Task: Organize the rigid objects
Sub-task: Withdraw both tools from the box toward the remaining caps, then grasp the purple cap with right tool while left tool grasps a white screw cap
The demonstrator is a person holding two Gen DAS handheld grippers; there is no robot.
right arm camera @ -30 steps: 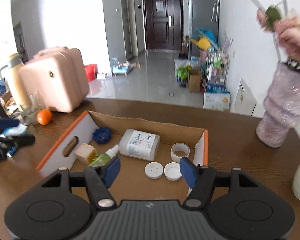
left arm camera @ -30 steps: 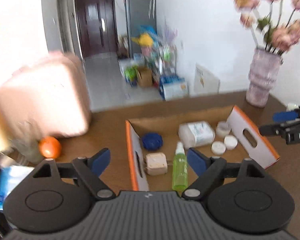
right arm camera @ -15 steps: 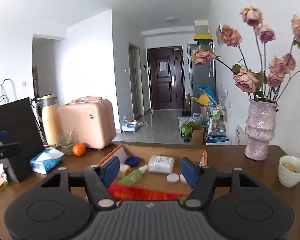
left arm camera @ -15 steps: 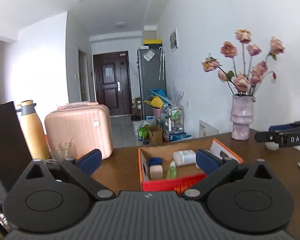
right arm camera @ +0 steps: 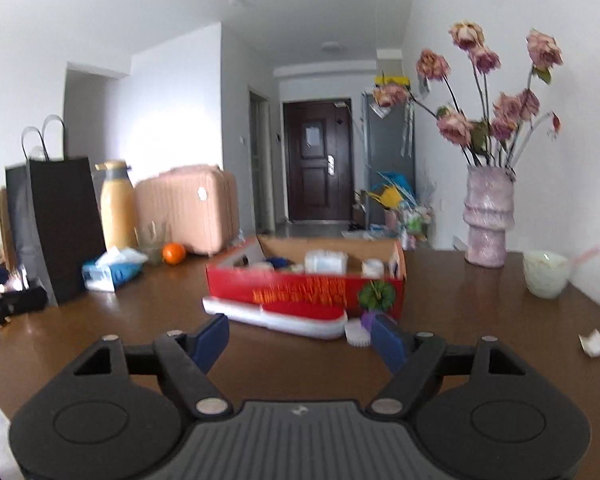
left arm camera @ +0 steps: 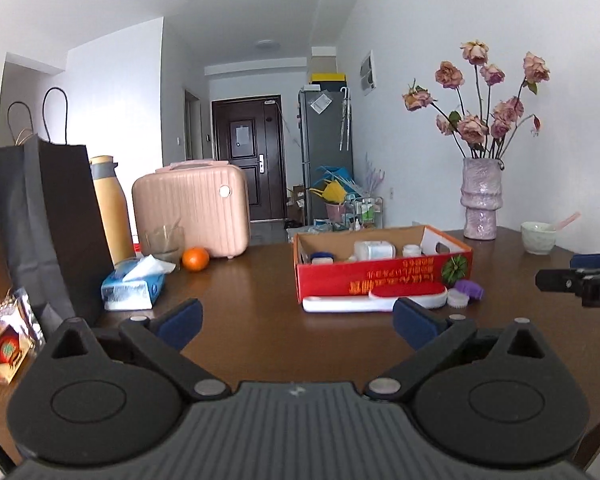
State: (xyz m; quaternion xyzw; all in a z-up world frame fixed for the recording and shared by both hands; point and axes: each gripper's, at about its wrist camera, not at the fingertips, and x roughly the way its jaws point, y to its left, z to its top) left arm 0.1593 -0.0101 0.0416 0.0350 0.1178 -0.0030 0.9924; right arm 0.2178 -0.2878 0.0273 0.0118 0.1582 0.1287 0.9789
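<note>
Nearest, the left tongs (left arm camera: 296,318) stand wide apart with nothing between them, low over the dark brown wooden tabletop (left arm camera: 260,344). The right tongs (right arm camera: 300,340) have just been opening and also hold nothing. Just beyond them a white-and-red flat brush (left arm camera: 374,298) lies along the near wall of the red cardboard box (left arm camera: 380,278), with a small purple comb-like piece (left arm camera: 470,289) at its right end. Inside the box are a white plastic bottle (left arm camera: 374,249) and a small white jar (left arm camera: 412,249). Farther left sit an orange fruit (left arm camera: 195,258) and a pink hard-shell suitcase (left arm camera: 192,208); far right, a lilac vase of dried roses (left arm camera: 482,204).
</note>
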